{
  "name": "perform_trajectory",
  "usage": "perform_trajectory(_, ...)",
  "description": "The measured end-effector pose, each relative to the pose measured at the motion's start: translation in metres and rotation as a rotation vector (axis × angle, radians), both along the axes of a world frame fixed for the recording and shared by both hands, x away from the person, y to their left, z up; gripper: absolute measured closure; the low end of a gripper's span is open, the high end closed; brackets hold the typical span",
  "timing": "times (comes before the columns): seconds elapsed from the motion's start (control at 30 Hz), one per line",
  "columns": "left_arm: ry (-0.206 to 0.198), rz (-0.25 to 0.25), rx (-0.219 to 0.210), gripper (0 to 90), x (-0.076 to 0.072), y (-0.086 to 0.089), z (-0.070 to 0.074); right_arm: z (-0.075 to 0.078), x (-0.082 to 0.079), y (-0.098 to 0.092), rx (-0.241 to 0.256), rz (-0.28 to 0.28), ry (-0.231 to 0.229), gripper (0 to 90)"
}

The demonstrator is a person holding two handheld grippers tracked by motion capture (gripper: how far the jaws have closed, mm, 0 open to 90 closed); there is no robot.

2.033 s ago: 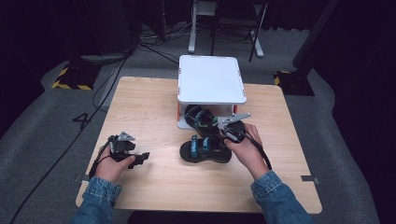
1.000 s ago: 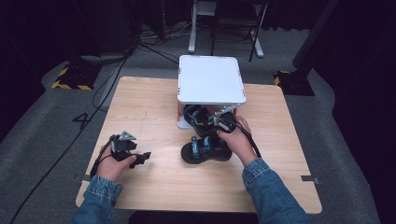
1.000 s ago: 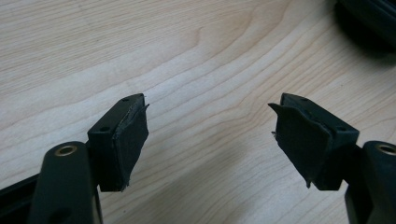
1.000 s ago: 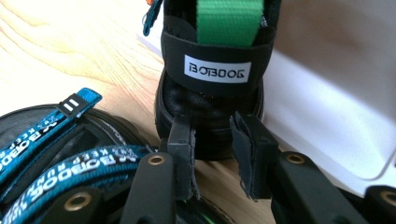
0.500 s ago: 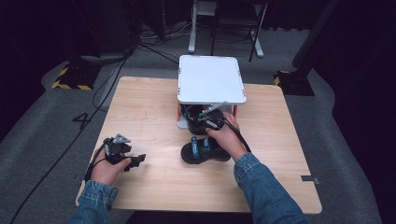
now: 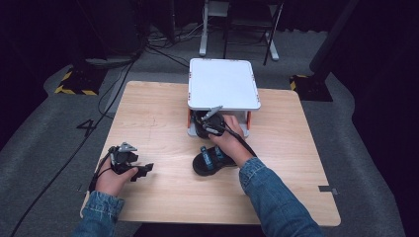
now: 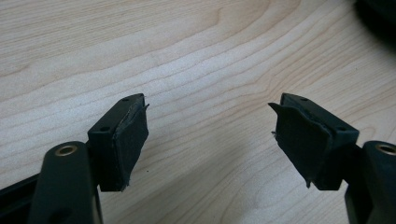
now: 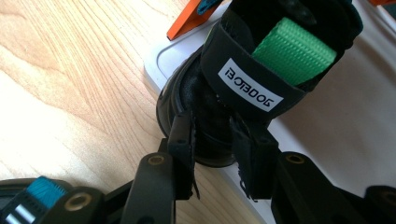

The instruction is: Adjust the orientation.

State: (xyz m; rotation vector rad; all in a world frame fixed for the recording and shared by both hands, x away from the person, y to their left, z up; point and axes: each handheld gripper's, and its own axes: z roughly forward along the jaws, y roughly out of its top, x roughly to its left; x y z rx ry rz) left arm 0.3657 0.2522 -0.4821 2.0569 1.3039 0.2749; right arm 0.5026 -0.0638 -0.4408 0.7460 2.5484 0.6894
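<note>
Dark grey carpet and black curtains surround the pale wooden counter (image 6: pixel 158 113), with cables trailing over the floor behind it. At the far middle of the counter stands a small white rack (image 6: pixel 223 83) with a flat top and orange side brackets, its lower shelf open toward the person. On that shelf lies a black sandal (image 8: pixel 243 88) with a green webbing strap and a white label on its band; its heel end hangs over the shelf's front lip. The rack's top plate overhangs the shelf and hides most of this sandal from above.

The right gripper (image 8: pixel 212 154) reaches in under the top plate, and its jaws are clamped on the sandal's rear edge, one on either side of the sole. The right hand (image 6: pixel 228 140) sits just in front of the rack.

A second black sandal (image 6: pixel 213 160) with blue straps lies flat on the counter just beneath the right wrist, close to the rack's front.

The left gripper (image 7: pixel 210 135) is held low over bare wood near the front left of the counter, well apart from the rack, its jaws spread wide with nothing between them.
</note>
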Motion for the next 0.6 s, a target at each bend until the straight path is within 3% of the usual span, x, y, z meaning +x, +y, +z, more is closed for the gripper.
perform_trajectory(0.1,-0.008,-0.003,-0.004,25.9,0.001,0.0,0.002,0.001,-0.006,-0.004,0.022,0.029,0.005,65.2)
perform_trajectory(0.2,-0.004,-0.002,0.0,25.9,0.002,0.0,0.001,0.01,-0.017,-0.006,0.095,0.05,0.074,72.6)
perform_trajectory(0.33,-0.004,-0.011,-0.008,25.9,0.002,-0.003,0.002,0.006,-0.023,0.008,0.022,0.11,0.138,79.9)
perform_trajectory(0.43,-0.006,-0.009,-0.008,25.9,0.002,-0.003,0.003,0.001,-0.017,0.017,-0.02,0.101,0.115,81.7)
perform_trajectory(0.53,-0.01,-0.006,-0.006,25.9,0.002,-0.001,0.002,-0.008,-0.009,0.025,-0.098,0.099,0.085,84.0)
perform_trajectory(0.6,-0.01,-0.004,-0.007,25.9,0.002,0.0,0.002,-0.009,-0.005,0.028,-0.104,0.082,0.096,87.3)
